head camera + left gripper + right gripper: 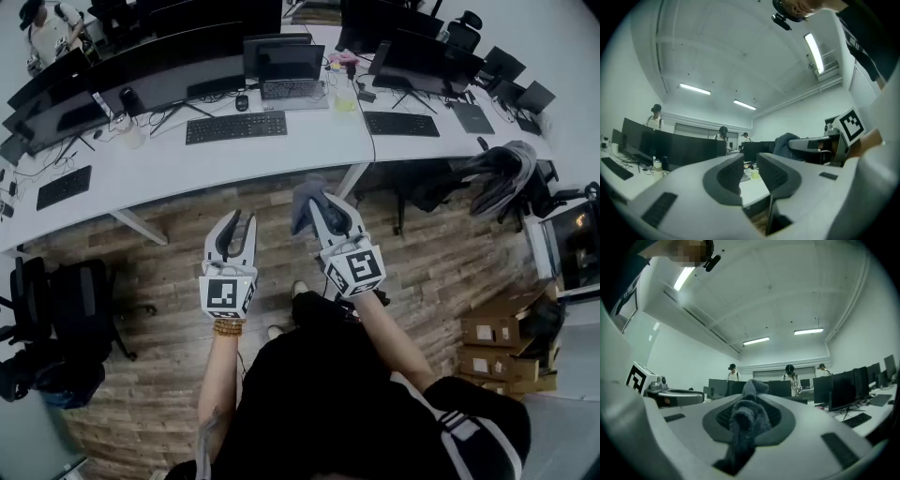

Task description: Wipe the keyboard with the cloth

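The long white surface point(314, 131) arcs across the top of the head view from nine o'clock to two o'clock. On it lie a black keyboard point(236, 127) at eleven o'clock, a mouse point(242, 103) just beyond it, an open laptop point(292, 73) at twelve, a second keyboard point(401, 124) at one, a third keyboard point(64, 187) at nine, and dark monitors point(169, 80) behind. The plank floor point(159, 272) below bears cardboard boxes point(497, 333) at four o'clock and a black chair point(66, 300) at eight.

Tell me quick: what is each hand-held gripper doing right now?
Left hand-held gripper: jaws slightly apart, nothing between them.
Right hand-held gripper: closed on the cloth.
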{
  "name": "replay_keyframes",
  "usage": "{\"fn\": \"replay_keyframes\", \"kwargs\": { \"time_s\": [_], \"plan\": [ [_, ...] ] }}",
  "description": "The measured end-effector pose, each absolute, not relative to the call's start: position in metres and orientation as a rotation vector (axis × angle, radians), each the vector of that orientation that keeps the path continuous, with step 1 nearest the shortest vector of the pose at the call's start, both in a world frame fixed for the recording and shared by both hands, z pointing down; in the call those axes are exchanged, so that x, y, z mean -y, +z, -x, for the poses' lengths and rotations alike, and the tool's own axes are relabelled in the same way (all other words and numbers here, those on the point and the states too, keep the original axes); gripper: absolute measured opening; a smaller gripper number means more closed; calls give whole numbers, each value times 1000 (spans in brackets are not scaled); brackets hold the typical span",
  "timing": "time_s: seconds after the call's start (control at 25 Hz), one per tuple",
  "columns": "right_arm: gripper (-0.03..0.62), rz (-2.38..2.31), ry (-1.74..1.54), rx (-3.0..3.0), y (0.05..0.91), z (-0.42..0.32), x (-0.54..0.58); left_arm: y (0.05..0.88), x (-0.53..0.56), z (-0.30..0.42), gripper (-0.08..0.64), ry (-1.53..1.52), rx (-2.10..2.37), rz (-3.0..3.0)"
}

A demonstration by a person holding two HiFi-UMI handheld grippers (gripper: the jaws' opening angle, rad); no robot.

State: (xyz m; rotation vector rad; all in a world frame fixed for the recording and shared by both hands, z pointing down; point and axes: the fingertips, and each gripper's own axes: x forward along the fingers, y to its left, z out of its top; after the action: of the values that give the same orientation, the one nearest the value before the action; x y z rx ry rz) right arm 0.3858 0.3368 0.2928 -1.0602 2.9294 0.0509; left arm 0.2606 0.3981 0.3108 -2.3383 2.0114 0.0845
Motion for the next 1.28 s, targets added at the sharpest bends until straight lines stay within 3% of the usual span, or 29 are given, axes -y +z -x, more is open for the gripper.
{"fn": "replay_keyframes", "kwargs": {
  "time_s": [0.76, 1.28],
  "plan": [
    [54, 993, -209, -2900, 343, -332, -123, 372, -220, -204, 100, -179, -2154, 2371],
    [55, 1108, -244, -3012, 390, -294, -4, 420, -124, -131, 100, -169, -2232, 2420]
  ]
}}
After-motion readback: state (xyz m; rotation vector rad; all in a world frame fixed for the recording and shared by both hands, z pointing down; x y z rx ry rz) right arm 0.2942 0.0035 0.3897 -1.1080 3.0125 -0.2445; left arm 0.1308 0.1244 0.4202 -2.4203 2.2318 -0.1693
